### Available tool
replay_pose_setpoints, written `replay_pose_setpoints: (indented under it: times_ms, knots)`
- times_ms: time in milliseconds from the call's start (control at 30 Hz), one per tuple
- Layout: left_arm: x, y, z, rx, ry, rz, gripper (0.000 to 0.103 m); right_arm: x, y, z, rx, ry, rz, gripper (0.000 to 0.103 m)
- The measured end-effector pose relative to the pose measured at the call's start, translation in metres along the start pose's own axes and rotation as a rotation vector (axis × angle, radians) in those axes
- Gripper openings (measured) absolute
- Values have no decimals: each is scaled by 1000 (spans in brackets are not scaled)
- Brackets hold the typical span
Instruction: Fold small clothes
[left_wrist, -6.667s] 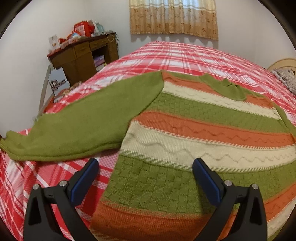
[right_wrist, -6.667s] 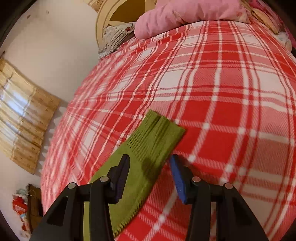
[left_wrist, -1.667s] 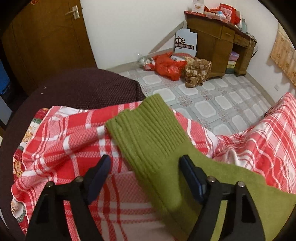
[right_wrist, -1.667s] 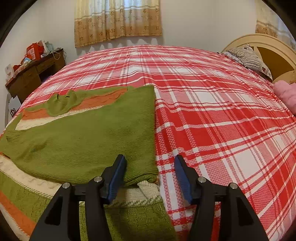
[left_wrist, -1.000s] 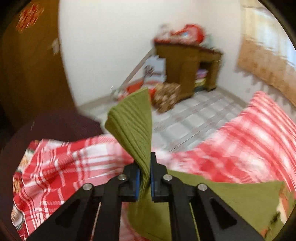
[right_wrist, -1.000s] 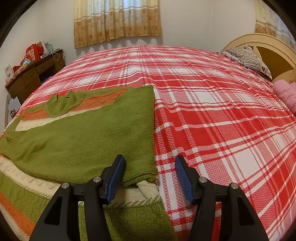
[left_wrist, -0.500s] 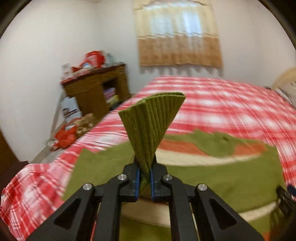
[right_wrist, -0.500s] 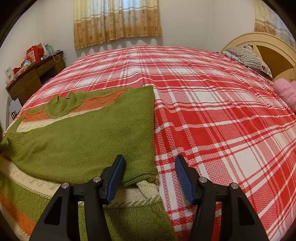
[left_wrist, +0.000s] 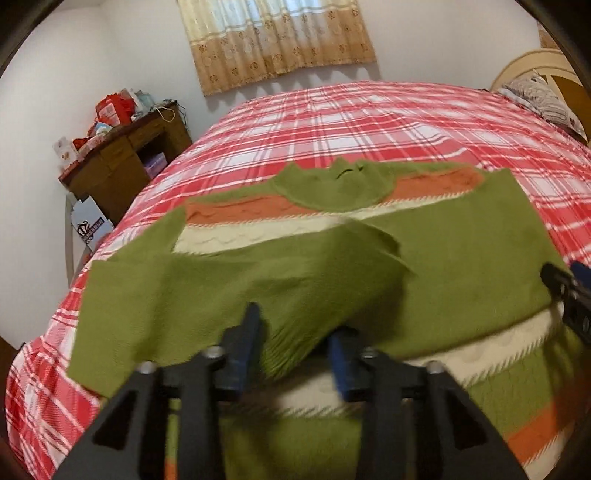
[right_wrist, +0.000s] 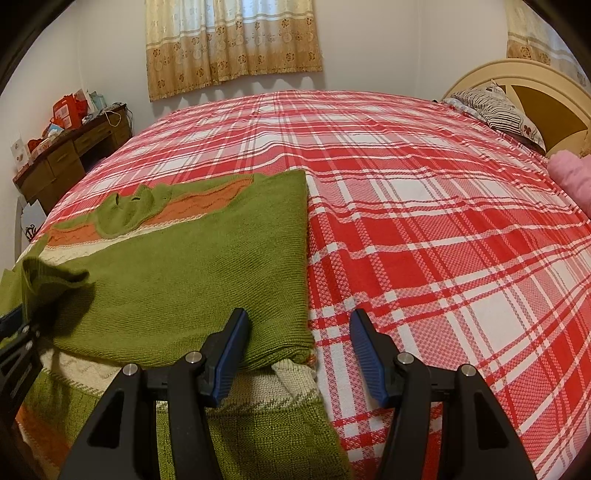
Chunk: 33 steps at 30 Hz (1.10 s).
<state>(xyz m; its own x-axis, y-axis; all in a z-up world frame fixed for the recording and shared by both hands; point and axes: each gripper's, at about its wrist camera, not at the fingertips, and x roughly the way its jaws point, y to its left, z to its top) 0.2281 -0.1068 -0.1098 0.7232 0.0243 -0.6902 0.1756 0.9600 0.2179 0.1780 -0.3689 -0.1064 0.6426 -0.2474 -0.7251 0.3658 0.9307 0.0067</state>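
A striped knit sweater (green, orange, cream bands) is laid flat on the red plaid bedspread, at the near-left part of the bed, collar toward the far side. Both green sleeves are folded across the chest: the right sleeve lies flat w/ its fold edge running straight along the sweater's right side; the left sleeve is draped over from the left, its ribbed cuff end sitting between the pads of the left gripper.

Left gripper: jaws have just been opening, now seen partly apart; cuff is between the pads, no longer pinched, though motion blur makes any contact hard to judge. In the right wrist view the cuff is seen bunched and slightly raised at the far-left edge of the pic.

Right gripper: jaws held apart, nothing clamped. It hovers over the sweater's near-right edge; left pad above the folded right sleeve, right pad above bare bedspread.

Bkgd: curtain on the far wall, wooden desk w/ clutter at the far left, striped pillow by the headboard at the far right.
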Motion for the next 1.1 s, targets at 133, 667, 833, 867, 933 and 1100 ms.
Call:
replay_pose_setpoints:
  times_ms: [133,667,833,867,933,1100]
  knots:
    - [-30,35,-16,-50,-44,-64,81,1,-2,0,8,6,7,59]
    - [-3,120,-84,-315,13,78,86,-2,142,7,-69,101,390,59]
    - [-2,128,-89,-387,17,50,97,9,182,5,-213,88,324,30]
    - [-2,128,-89,-393,17,43,98,9,186,6,-219,95,319,28]
    - [-1,129,-88,-389,19,45,101,4,191,11,-223,86,321,21]
    - [-1,127,-87,-391,26,47,103,-43,194,43,-246,-67,353,14]
